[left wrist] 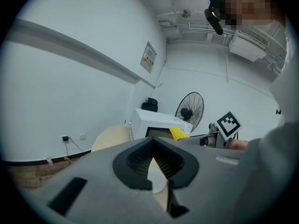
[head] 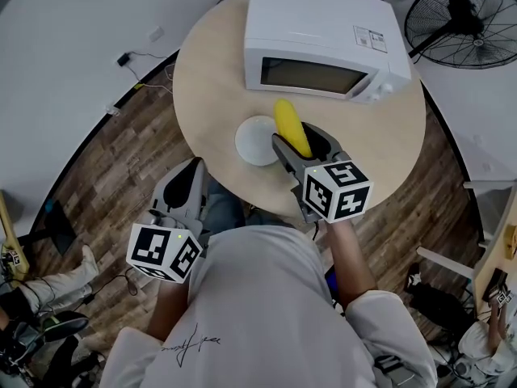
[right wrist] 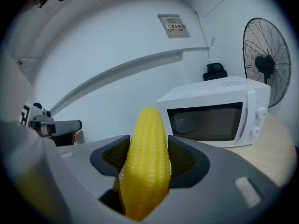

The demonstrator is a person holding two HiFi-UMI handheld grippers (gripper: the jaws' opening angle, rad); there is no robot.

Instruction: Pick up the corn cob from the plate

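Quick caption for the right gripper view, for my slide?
Right gripper shut on the yellow corn cob, with the white microwave and standing fan beyond.

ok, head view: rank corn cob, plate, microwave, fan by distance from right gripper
1. Yellow corn cob, clamped in the right gripper.
2. Round white plate, just left.
3. White microwave, beyond the plate.
4. Black standing fan, farthest, upper right.

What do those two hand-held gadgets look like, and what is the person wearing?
The left claw and the right claw each have a smooth grey body and two jaws lined with dark ribbed pads. Each carries a white cube with black square markers. No cables show. The person wears a white long-sleeved top.
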